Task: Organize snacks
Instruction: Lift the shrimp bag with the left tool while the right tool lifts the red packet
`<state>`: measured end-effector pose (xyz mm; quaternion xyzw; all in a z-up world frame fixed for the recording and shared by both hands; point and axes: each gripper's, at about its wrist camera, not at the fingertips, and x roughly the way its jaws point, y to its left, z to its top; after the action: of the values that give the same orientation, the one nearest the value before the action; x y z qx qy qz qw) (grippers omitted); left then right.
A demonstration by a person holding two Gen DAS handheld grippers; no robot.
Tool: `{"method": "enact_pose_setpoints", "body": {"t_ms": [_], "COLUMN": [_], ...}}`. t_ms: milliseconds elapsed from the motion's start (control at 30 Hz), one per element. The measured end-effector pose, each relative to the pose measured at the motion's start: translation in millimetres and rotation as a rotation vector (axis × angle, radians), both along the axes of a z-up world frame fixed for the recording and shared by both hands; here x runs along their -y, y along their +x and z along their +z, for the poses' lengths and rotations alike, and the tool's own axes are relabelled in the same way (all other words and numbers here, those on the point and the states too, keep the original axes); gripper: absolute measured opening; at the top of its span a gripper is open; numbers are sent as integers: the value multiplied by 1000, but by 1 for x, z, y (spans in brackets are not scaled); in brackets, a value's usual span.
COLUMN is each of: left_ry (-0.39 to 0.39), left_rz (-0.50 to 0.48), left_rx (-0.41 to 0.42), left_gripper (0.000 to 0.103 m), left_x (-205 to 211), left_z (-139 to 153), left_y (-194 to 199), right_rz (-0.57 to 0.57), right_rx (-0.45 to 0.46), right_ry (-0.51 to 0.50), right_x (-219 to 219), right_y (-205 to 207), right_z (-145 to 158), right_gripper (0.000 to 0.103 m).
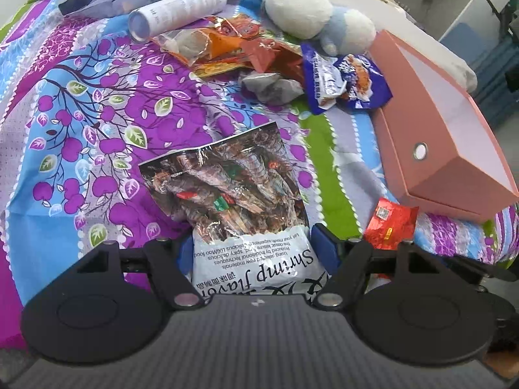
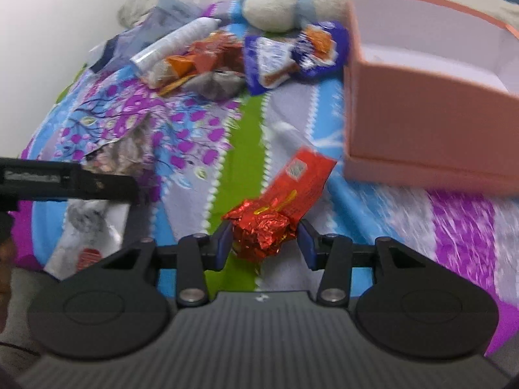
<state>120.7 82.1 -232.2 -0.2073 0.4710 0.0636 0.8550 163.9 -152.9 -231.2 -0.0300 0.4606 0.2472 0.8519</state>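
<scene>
Both grippers loaded, left gripper (image 1: 256,253) clamping the shrimp bag (image 1: 240,201), right gripper (image 2: 264,243) pinching the red packet (image 2: 279,207), pink box (image 2: 405,110) empty, snack pile (image 1: 275,61) waiting.

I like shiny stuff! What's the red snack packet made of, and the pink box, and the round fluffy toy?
Red snack packet: looks like thin metallic foil or foil-coated plastic, glossy and crinkled, glinting at its scrunched end.
Pink box: probably cardboard, matte, with straight stiff walls and a pale lining.
Fluffy toy: plush fabric, fuzzy and dull, likely soft-stuffed.
</scene>
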Motion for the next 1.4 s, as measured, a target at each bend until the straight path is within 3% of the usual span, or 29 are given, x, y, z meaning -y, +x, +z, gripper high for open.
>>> {"method": "enact_pose_setpoints", "body": {"t_ms": [67, 167, 300, 567, 700, 767, 867, 1033, 1233, 1400], "left_ry": [3, 5, 11, 14, 20, 20, 15, 23, -17, -112], "left_rz": [-5, -4, 0, 2, -6, -9, -17, -38, -20, 36], "left_rx": [3, 5, 10, 19, 18, 22, 28, 34, -14, -28], "left_gripper": [76, 76, 76, 76, 76, 76, 67, 65, 65, 68], "left_x": [2, 3, 2, 2, 3, 4, 5, 9, 7, -10], "left_z": [2, 5, 9, 14, 16, 17, 20, 24, 6, -3], "left_y": [-3, -5, -6, -8, -9, -8, -7, -1, 5, 0], "right_rz": [-33, -121, -159, -206, -205, -194, -178, -137, -72, -7], "right_rx": [-25, -50, -53, -26, -11, -6, -6, 40, 27, 41], "right_ry": [22, 54, 94, -32, -83, -79, -61, -46, -5, -56], "right_x": [8, 16, 13, -11, -14, -12, -10, -9, -9, -18], "right_y": [-1, -6, -11, -9, -6, -6, -6, -12, -11, -17], "right_z": [-3, -8, -8, -19, -26, -24, -20, -6, -10, -22], "right_gripper": [52, 81, 80, 79, 64, 64, 63, 63, 63, 63]}}
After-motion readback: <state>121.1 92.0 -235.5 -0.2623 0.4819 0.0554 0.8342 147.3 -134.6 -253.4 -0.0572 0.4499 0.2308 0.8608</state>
